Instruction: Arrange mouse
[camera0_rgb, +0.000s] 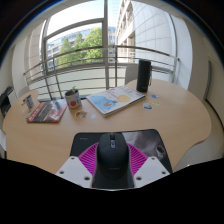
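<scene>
Large windows with a railing and buildings outside are seen behind a round, pale wooden tabletop (160, 112). A dark mouse mat (150, 140) is laid at the near edge of the tabletop. The mouse (111, 150) is seen between the gripper (111, 166) fingers, over the near part of the mat. The pink pads (89, 157) are set close against both flanks of the mouse; it is judged to be clamped, though a thin gap cannot be excluded, and whether it is lifted or resting on the mat cannot be told.

Mouse: black, smooth, domed plastic shell with a scroll wheel along its midline. It is judged light, rigid and somewhat slippery; the hold is best taken across the narrow waist, at the side walls, not the buttons.

Beyond the mat, relative to the mouse: a printed mug (73, 100) to the far left, a book (45, 111) further left, open papers (114, 100) straight ahead, a dark upright speaker-like box (144, 76) behind them.
</scene>
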